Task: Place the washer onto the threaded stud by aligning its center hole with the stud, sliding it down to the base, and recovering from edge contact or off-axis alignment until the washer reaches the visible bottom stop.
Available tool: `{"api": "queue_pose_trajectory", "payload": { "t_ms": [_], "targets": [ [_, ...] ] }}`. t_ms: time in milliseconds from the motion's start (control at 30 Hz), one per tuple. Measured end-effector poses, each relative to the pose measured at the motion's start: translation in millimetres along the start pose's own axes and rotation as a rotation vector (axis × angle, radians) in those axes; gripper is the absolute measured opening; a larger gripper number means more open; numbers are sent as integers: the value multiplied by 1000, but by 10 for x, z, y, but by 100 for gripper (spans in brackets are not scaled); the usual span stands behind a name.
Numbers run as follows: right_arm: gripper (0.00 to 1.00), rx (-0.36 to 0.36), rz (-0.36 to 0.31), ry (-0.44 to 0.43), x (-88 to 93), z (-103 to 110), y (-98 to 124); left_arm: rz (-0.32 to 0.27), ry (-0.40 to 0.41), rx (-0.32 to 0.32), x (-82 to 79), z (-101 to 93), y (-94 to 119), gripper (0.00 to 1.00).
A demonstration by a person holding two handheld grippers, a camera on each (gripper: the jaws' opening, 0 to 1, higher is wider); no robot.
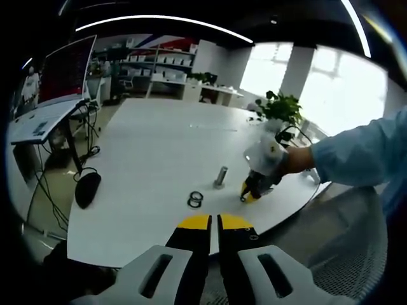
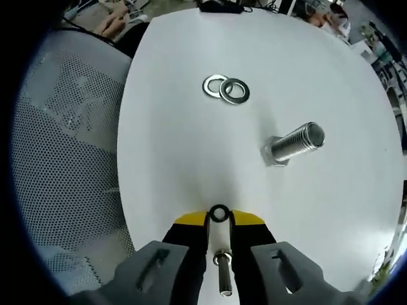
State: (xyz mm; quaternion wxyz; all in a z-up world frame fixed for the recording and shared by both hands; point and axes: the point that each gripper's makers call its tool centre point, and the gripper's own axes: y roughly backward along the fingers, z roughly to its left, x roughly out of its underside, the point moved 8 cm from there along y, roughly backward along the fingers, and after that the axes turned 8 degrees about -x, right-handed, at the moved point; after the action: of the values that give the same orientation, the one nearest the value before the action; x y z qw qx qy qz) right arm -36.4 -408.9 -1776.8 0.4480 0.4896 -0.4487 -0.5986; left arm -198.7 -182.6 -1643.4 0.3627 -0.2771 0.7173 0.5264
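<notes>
We count two loose washers [image 2: 226, 89] and one stud [image 2: 294, 144] mid-table [image 2: 191, 165]; the right gripper [image 2: 219, 217] pinches a third washer [image 2: 219, 213], the left gripper [image 1: 213, 222] pressed together.

One steel washer [image 2: 219, 213] stands on edge — threaded stud [image 2: 294, 143] upright, two washers [image 2: 226, 89] overlapping nearby.

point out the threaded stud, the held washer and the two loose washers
threaded stud [image 2: 296, 143]: right gripper view, threaded shank
held washer [image 2: 219, 213]: right gripper view, ring's rim
two loose washers [image 2: 226, 89]: right gripper view, where they overlap

Each gripper [image 1: 213, 223] has black jaws, yellow tips and grey housings; light blue sleeve [image 1: 359, 155] at 3 o'clock.
</notes>
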Motion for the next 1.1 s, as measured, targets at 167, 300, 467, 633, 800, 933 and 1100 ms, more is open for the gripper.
{"api": "queue_pose_trajectory", "payload": {
  "t_ms": [167, 300, 467, 633, 800, 933, 1100],
  "targets": [
    [14, 4, 0, 9, -1, 2, -6, -2, 1, 2, -2, -1, 1, 1],
    [14, 15, -5, 18, 1, 14, -2, -5, 2, 1, -4, 1, 2, 1],
    [14, 21, -29, -3, 24, 10, 40, -5, 2, 2, -4, 1, 2, 1],
    [14, 16, -53, 11, 7, 21, 172, -8, 2, 4, -6, -1, 3, 1],
    [14, 25, -89, 18, 11, 31, 320, -12, 2, 7, -9, -2, 5, 1],
    [14, 40, -119, 29, 19, 39, 466, -14, 2, 9, -11, -4, 6, 1],
    [14, 54, -144, 47, 17, 70, 648, -14, 0, 10, -9, -7, 6, 1]
  ]
}}
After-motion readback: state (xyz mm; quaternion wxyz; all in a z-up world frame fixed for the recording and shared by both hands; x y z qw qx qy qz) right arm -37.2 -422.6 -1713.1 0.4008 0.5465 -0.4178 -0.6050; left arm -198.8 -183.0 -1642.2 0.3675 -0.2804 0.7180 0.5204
